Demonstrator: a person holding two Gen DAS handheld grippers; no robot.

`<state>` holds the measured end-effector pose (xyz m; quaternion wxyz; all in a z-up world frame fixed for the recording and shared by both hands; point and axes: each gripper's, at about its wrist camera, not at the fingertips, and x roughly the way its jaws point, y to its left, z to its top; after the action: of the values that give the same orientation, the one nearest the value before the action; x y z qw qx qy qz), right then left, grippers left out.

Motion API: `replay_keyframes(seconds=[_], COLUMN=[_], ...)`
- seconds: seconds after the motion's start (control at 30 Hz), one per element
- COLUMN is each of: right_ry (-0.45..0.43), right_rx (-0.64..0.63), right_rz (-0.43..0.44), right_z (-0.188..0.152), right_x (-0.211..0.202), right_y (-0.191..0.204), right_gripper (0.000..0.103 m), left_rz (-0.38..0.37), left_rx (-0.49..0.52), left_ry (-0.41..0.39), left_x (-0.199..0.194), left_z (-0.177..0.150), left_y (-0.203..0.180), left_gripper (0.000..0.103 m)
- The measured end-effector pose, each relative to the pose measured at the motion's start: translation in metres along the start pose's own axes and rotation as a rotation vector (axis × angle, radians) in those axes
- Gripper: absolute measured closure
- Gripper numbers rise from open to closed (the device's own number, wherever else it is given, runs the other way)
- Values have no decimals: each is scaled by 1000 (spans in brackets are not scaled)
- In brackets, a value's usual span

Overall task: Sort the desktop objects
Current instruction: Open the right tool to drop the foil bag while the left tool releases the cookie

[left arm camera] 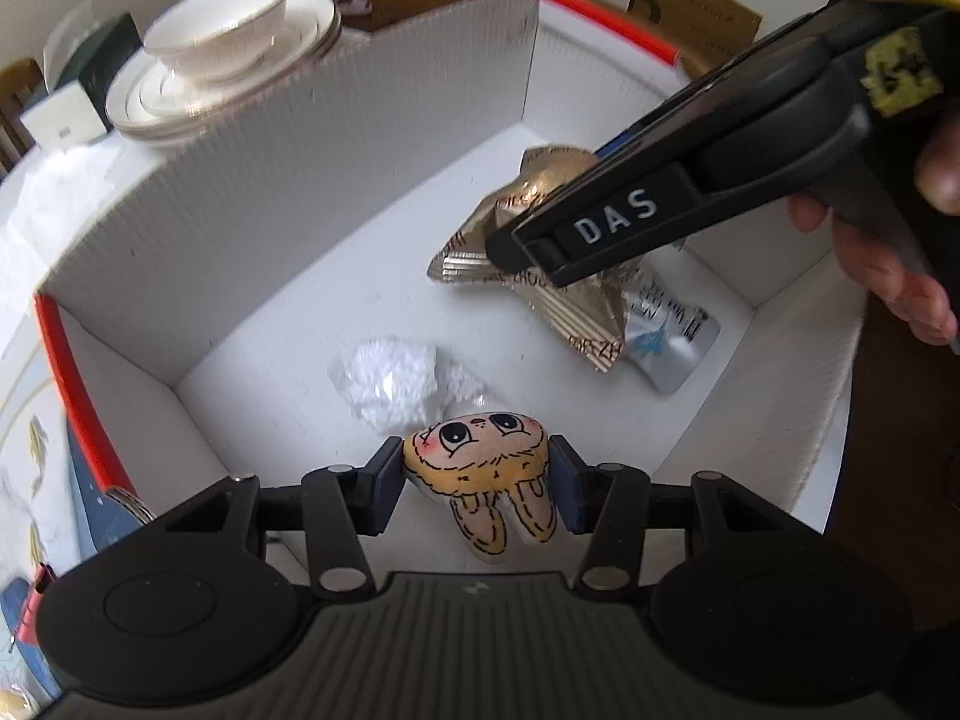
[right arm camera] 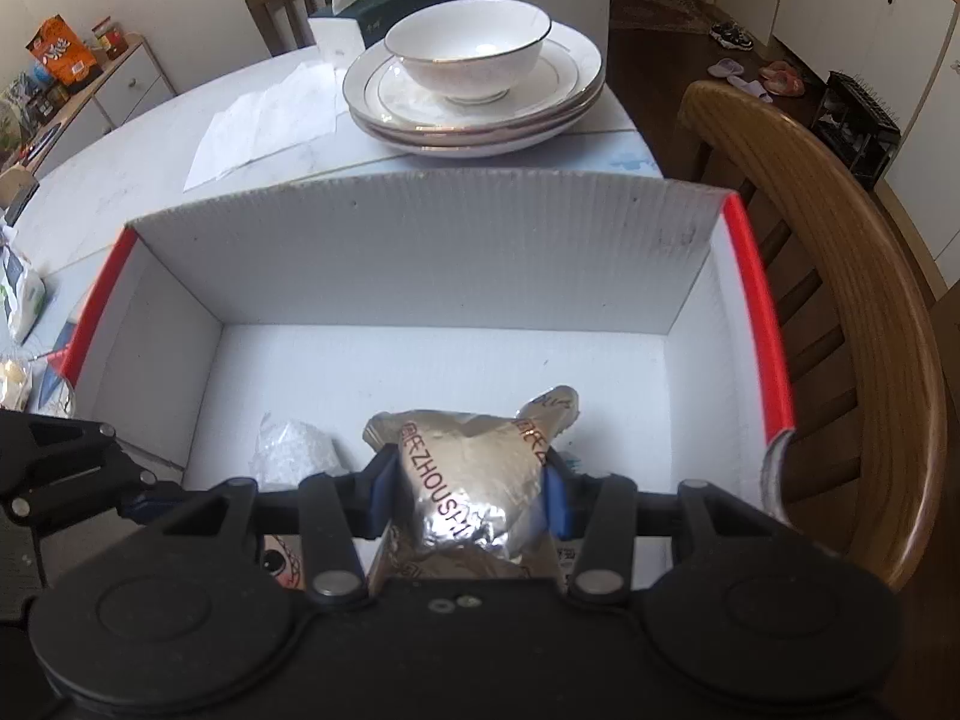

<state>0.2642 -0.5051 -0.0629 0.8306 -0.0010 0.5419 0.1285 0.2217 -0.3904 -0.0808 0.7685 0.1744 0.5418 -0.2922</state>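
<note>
Our left claw [left arm camera: 475, 477] squeezed a bunny toy [left arm camera: 486, 468] (big eyes, floppy ears); our right claw [right arm camera: 470, 489] squeezed a shiny gold packet [right arm camera: 474, 480]. Both hung inside the white box [right arm camera: 420, 252], whose far half had open floor.

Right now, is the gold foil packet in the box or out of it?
In: the gold foil packet, clamped by the right gripper, sits within the white box's walls, over its floor.

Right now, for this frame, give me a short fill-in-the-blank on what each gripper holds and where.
1. The left gripper is shut on a ____-faced plush toy.
2. The right gripper clamps a shiny ____ snack packet.
3. Both are over the white corrugated ____.
4. Behind it, a bowl sits on stacked ____.

Missing: rabbit; foil; box; plates
</note>
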Motion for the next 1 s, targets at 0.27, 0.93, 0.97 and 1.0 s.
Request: replay_keyframes(seconds=[0.27,0.93,0.97,1.0], right_ry=[9,-89,-95,-103], right_rx=[10,28,26,23], right_rz=[-8,50,58,61], right_z=[-1,-14,-16,-18], right_x=[5,-43,-47,-52], right_y=[-1,-3,-3,-2], right_gripper=[56,39,39,39], left_rz=[12,8,7,4], left_rx=[-6,-68,-75,-82], left_ry=[48,-135,-152,-169], left_x=[9,-37,-42,-48], left_z=[0,-12,-13,-16], left_y=[4,4,3,1], left_gripper=[52,44,44,44])
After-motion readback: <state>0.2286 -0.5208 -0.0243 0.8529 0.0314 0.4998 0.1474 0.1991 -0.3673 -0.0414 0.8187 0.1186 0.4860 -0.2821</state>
